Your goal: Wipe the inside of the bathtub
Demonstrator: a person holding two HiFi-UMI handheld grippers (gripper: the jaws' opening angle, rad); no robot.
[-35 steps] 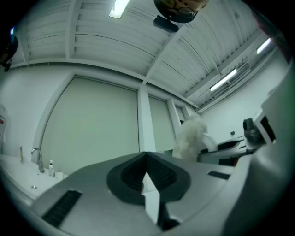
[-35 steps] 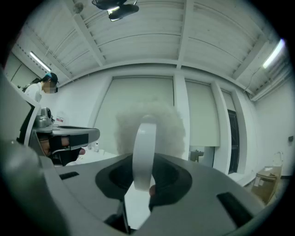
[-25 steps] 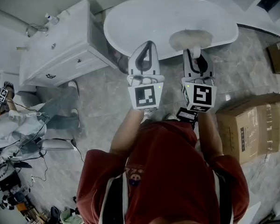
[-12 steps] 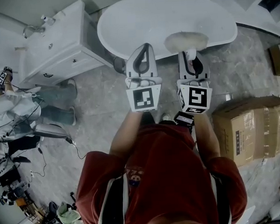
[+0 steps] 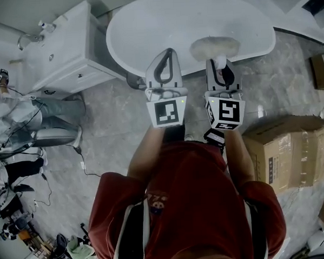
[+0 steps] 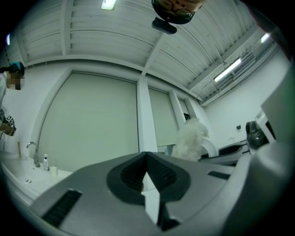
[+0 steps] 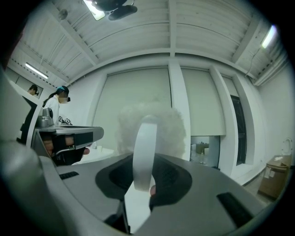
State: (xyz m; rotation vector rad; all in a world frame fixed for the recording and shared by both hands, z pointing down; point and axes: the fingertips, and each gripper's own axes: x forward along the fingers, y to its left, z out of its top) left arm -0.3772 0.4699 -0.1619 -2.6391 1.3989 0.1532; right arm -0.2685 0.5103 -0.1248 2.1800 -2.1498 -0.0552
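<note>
- Over the last 1 second the white oval bathtub (image 5: 146, 29) has slid left and filled more of the head view. The white vanity cabinet (image 5: 66, 55) has drifted toward the left edge. I judge that the person has stepped up to the tub.
- The right gripper (image 7: 144, 182) is clamped on the flat white handle (image 7: 144, 147) of a fluffy white mop head (image 5: 214, 46). This grip matches the earlier pictures.
- The mop head now lies over the tub's near rim, at the inner edge. Whether it touches the enamel is hard to tell from above; probably not yet.
- The left gripper (image 6: 146, 159) has its 2 jaws pressed together with nothing between them. It is held level beside the right gripper, over the floor just short of the rim.
- The brown cardboard box (image 5: 293, 152) stands well apart on the right.
- Wiping has not begun, as the mop head must first drop inside the basin.
</note>
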